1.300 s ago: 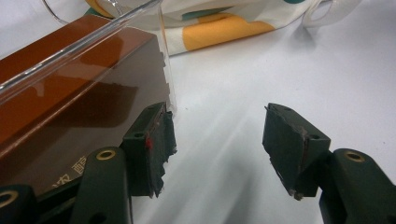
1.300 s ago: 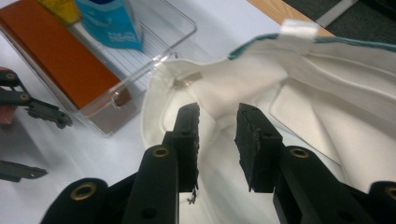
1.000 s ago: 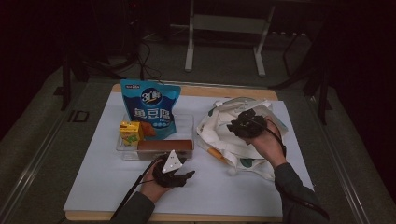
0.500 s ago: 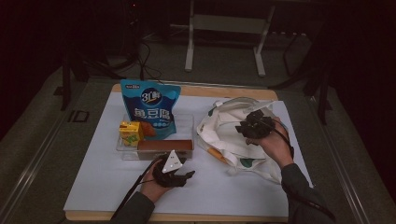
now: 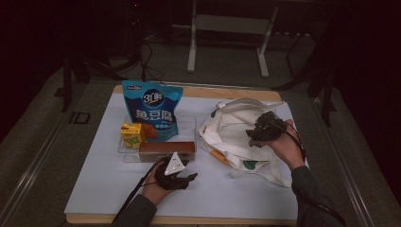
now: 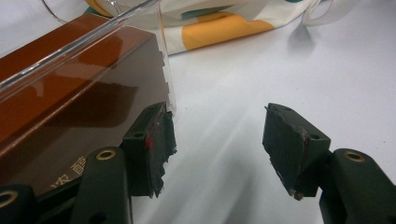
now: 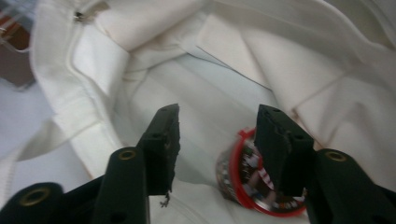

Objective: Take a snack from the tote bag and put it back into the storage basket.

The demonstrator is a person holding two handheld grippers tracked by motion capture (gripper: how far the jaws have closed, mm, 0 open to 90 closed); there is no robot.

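Your right hand-held gripper hovers over the mouth of the white tote bag at about 3 o'clock on the desk. Its jaws have just been opening and now stand apart with nothing pressed between them. A round red-rimmed can lies inside the bag, just behind the right jaw. Your left hand-held gripper rests at 6 o'clock, jaws open and empty, beside the brown box in the clear tray.

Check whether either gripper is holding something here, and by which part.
Nothing is held. The right gripper, just opened, hangs over a red-rimmed can inside the tote bag; the left gripper is open.
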